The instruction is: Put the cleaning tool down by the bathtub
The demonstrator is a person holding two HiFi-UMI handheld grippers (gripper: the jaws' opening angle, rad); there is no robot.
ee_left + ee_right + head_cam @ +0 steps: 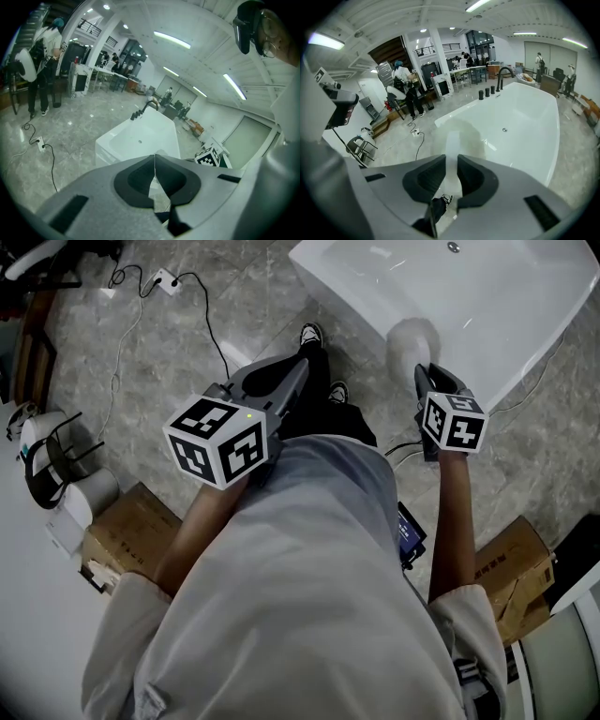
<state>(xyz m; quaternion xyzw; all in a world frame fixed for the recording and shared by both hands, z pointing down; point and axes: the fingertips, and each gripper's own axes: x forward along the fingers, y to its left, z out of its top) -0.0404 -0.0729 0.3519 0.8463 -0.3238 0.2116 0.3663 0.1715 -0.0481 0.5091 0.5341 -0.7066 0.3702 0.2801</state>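
Note:
The white bathtub [469, 306] stands at the upper right of the head view. My right gripper [424, 373] hangs over the tub's near rim, shut on the pale handle [453, 174] of the cleaning tool. The tool's fluffy white head [412, 337] sticks out past the jaws, against the tub's rim [454, 123]. My left gripper [298, 369] is held level in front of the person's body, left of the tub. Its jaws meet at the tips [154, 161] with nothing between them. The tub [140, 136] shows ahead of it, as does the right gripper's marker cube [209, 157].
Grey marble-look floor surrounds the tub. Cardboard boxes sit at the lower left [127, 531] and lower right [511, 573]. A power strip with a black cable [165, 279] lies at the upper left, a wire stool [56, 451] at the left edge. People stand far off [405, 91].

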